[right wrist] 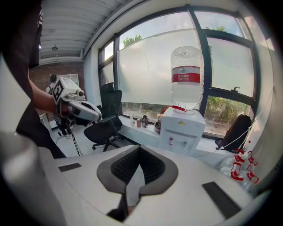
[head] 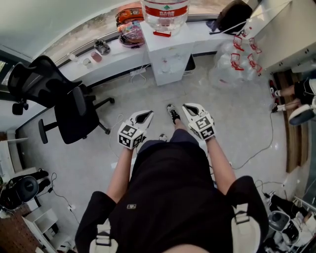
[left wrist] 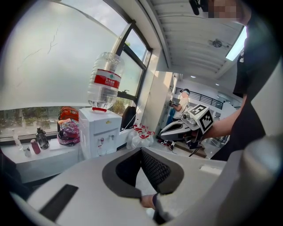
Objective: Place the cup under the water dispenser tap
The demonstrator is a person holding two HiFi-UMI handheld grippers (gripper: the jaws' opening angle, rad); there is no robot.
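Left tool [head: 147,114]: held out in front of the person's waist and pointed toward the window wall. Its jaws meet at the tips with nothing between them.
Right tool [head: 187,106]: level with the left one and just beside it. Its jaws are also closed at the tips and carry nothing.
Water dispenser [head: 168,55]: a white box standing on the long white surface [head: 121,57] under the window, with an upturned bottle [head: 165,11] on top. It is well apart from both tools, across open floor.
Taps [right wrist: 171,140]: two small ones, side by side on the dispenser's front. No cup shows beneath them.
Cup: neither tool holds it and it is not at the taps. A cluster of small things [head: 94,57] sits on the surface to the left of the dispenser. One of them may be the cup, but they are too small to tell.
Handling (judged): a drinking cup is probably light, thin-walled and easy to tip or crush.
Where to grip (judged): across the side wall at about mid-height, squeezing gently and keeping the cup upright.
Hazard: an office chair [head: 66,106] stands near the surface's left stretch.
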